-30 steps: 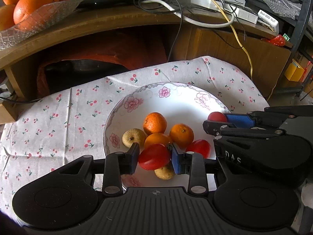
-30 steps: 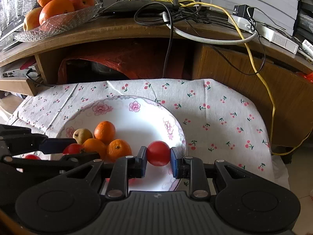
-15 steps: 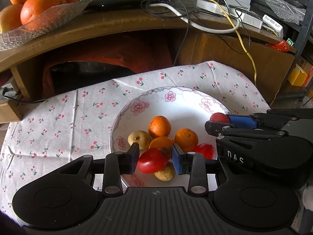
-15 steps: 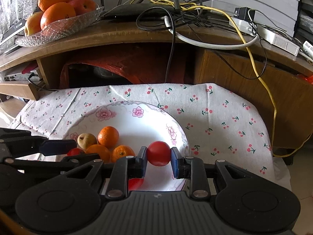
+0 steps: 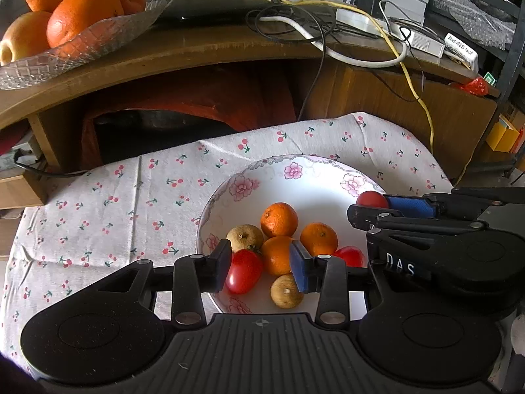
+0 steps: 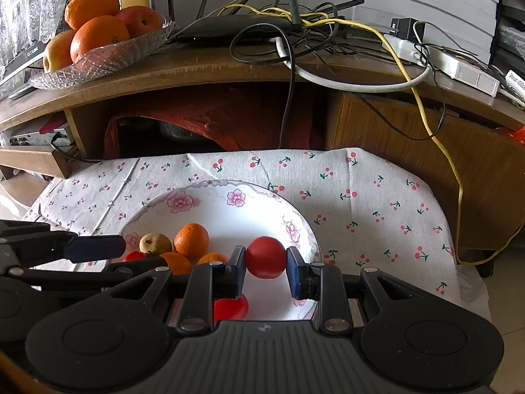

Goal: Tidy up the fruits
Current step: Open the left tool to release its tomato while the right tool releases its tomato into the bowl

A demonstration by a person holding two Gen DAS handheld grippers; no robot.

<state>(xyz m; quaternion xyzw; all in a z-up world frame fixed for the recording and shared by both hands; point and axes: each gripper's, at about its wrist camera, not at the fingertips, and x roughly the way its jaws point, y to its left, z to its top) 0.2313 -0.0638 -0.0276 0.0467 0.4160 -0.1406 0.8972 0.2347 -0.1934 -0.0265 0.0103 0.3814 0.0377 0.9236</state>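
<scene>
A round red tomato sits pinched between the pads of the right gripper, held over the near rim of a floral plate. The left gripper hangs with fingers spread above the plate's pile: three oranges, two brownish fruits and an oval tomato beside its left pad. The plate rests on a cherry-print cloth. Behind, a wooden shelf carries a glass dish of fruit and tangled cables.
</scene>
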